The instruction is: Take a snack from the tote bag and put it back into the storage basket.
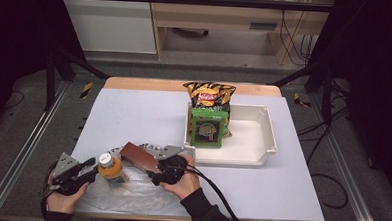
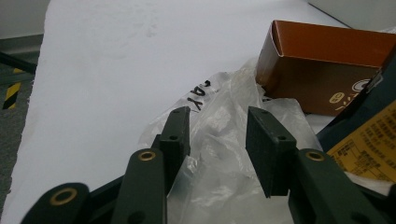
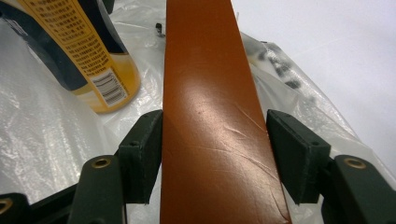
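Counting one bottle (image 1: 110, 168), one box (image 1: 138, 156)

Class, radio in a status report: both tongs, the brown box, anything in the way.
Left tongs open around crumpled clear plastic bag. Right tongs astride brown box, a gap at one pad, grip loose. Orange juice bottle stands close beside the box.

light: bright overhead on white table (image 1: 148, 118), surroundings dark | shadows: soft, short beside tray (image 1: 262, 143) | glare: sheen on brown box (image 3: 210, 130) & plastic bag (image 2: 219, 186) | blur: high view soft, low-res; gripper views sharp near, far bg soft
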The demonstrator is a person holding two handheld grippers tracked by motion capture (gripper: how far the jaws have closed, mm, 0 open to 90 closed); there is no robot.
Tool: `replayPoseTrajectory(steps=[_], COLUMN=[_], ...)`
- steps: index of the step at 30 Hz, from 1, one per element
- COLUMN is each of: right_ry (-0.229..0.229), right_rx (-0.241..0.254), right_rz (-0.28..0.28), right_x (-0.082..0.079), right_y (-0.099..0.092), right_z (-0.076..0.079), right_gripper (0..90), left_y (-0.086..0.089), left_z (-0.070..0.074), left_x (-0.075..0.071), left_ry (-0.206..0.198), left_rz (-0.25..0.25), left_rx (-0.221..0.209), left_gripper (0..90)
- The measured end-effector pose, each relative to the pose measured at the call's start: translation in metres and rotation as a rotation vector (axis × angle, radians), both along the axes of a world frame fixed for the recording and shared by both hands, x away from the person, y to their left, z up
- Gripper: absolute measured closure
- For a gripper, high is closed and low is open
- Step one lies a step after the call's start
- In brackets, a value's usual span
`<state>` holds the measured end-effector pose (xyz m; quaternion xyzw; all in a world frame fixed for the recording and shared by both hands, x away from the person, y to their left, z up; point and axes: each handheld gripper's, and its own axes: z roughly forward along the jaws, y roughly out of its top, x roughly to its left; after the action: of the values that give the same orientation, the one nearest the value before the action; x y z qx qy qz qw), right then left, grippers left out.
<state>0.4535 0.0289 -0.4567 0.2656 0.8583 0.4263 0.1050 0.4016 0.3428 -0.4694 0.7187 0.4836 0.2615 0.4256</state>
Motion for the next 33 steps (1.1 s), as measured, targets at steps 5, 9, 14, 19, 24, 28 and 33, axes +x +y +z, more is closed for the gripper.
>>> replayPoseTrajectory(steps=[5,9,14,19,24,28,33], right_ry=[-0.002,-0.013,-0.02,-0.024,-0.045,-0.072,-0.091], right_rx=[-0.006,-0.012,0.0,0.066,0.158,0.213,0.249], right_rz=[0.007,0.011,0.018,0.023,0.028,0.031,0.027], right_x=[0.001,0.0,0.0,-0.001,-0.003,-0.005,-0.005], right_y=[0.002,0.003,0.002,-0.004,-0.009,-0.01,-0.011], right_z=[-0.005,-0.005,-0.003,0.009,0.027,0.042,0.059], right_gripper=[40.4,42.5,43.7,43.7,43.6,43.6,43.5], left_y=[0.0,0.0,0.0,0.0,-0.001,-0.001,-0.001], left_z=[0.0,0.0,0.0,0.0,0.0,0.0,0.0], left_x=[0.0,0.0,0.0,0.0,0.0,0.0,0.0], left_ry=[-0.001,-0.001,-0.004,-0.002,-0.001,0.0,-0.002], left_rz=[0.0,0.0,0.001,0.001,0.001,0.001,-0.001], left_rx=[0.003,0.004,0.006,0.004,0.01,0.008,0.006], left_gripper=[59.7,59.7,59.7,59.7,59.7,59.7,59.7])
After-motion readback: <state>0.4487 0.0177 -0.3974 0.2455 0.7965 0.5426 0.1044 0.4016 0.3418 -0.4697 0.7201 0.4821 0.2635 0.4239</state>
